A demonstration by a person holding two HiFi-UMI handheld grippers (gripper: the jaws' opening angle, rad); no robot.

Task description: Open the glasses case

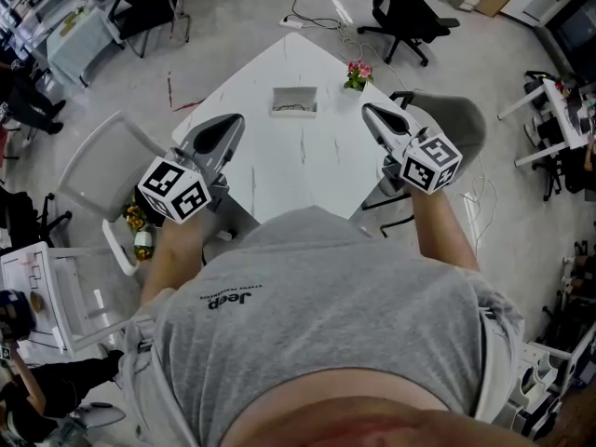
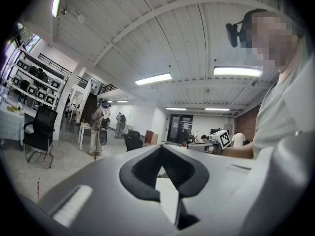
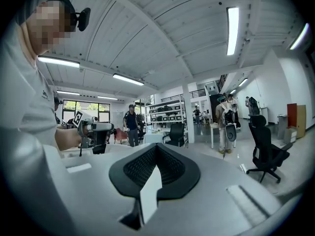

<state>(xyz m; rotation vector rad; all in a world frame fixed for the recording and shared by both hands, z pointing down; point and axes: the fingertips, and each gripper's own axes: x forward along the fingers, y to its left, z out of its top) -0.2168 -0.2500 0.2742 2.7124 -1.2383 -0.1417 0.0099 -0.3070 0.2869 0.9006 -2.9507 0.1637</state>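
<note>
A small white rectangular glasses case lies on the white table, toward its far corner; I cannot tell from here whether its lid is up. My left gripper hovers over the table's left edge, short of the case and to its left. My right gripper hovers over the right edge, to the case's right. Both point level into the room and touch nothing. The left gripper has its jaws together with nothing between them, and so does the right gripper. Neither gripper view shows the case.
A pot of pink flowers stands on the table right of the case. Grey chairs flank the table at the left and right. Black office chairs stand beyond. People stand far off.
</note>
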